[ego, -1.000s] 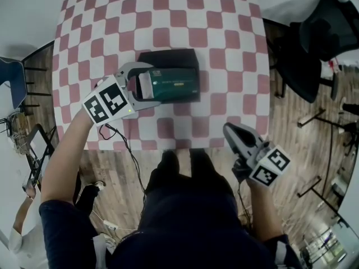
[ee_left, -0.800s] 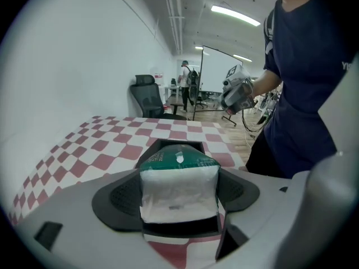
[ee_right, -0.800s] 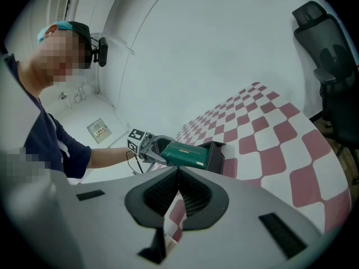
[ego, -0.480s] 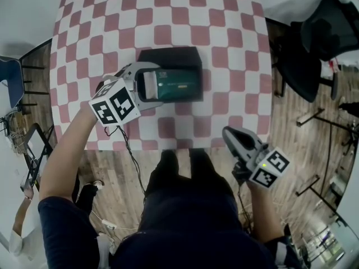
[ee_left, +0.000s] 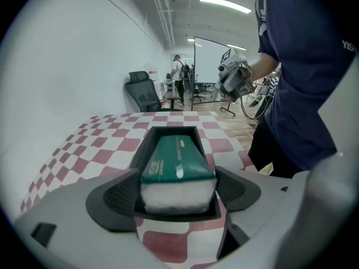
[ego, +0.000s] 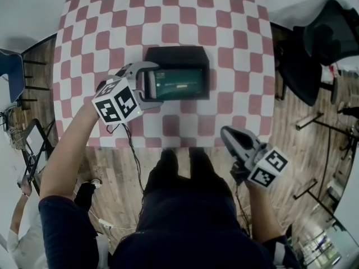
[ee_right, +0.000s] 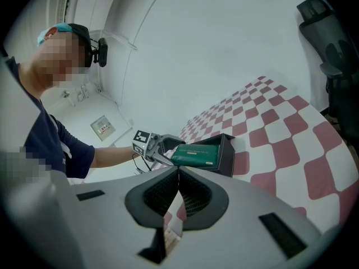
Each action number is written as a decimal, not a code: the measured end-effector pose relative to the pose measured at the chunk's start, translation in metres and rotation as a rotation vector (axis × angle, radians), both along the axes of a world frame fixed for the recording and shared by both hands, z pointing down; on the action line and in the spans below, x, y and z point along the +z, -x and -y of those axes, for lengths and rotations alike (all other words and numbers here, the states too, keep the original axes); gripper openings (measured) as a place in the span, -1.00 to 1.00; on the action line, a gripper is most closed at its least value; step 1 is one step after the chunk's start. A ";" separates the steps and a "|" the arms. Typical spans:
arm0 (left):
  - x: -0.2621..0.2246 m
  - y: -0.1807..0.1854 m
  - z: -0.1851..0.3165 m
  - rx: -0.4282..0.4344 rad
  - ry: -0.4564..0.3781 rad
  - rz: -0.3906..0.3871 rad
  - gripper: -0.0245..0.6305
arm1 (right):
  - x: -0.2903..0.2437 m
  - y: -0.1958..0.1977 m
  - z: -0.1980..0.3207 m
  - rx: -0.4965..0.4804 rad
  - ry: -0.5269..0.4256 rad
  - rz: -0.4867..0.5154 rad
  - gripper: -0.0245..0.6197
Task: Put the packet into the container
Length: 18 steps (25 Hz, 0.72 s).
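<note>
A green packet (ego: 179, 83) with a white end lies lengthwise in the black open-topped container (ego: 176, 52) on the red-and-white checked table (ego: 185, 15). My left gripper (ego: 150, 84) is at the container's left end, shut on the packet's white end (ee_left: 176, 194), with one pad against each side. In the left gripper view the green top (ee_left: 176, 158) runs away from me inside the container (ee_left: 168, 130). My right gripper (ego: 227, 132) hangs off the table's front edge, shut with nothing in it (ee_right: 178, 175). From there the packet (ee_right: 196, 153) and the left gripper (ee_right: 160, 147) show at a distance.
A black office chair (ego: 325, 32) stands to the right of the table on the wooden floor (ego: 303, 128). A blue chair (ego: 8, 77) and a metal stand (ego: 31, 150) are at the left. My legs are at the table's front edge.
The left gripper and the packet have settled a little lower and further right into the container. The right gripper has barely moved.
</note>
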<state>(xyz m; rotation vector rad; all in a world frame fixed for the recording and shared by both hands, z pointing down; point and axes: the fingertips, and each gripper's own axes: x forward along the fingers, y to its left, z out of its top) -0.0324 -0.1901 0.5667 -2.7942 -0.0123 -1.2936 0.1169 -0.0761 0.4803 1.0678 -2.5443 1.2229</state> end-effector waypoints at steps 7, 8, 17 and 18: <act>-0.037 0.004 0.007 -0.092 -0.032 -0.086 0.37 | -0.009 0.011 0.002 -0.012 -0.030 0.009 -0.87; -0.044 0.003 0.006 -0.111 -0.033 -0.114 0.37 | -0.012 0.012 0.004 -0.011 -0.039 0.008 -0.87; -0.124 0.002 -0.010 -0.385 -0.035 -0.387 0.36 | -0.059 0.012 0.020 -0.011 -0.169 -0.033 -0.87; -0.134 0.003 -0.014 -0.408 -0.037 -0.412 0.36 | -0.065 0.012 0.021 -0.013 -0.184 -0.040 -0.87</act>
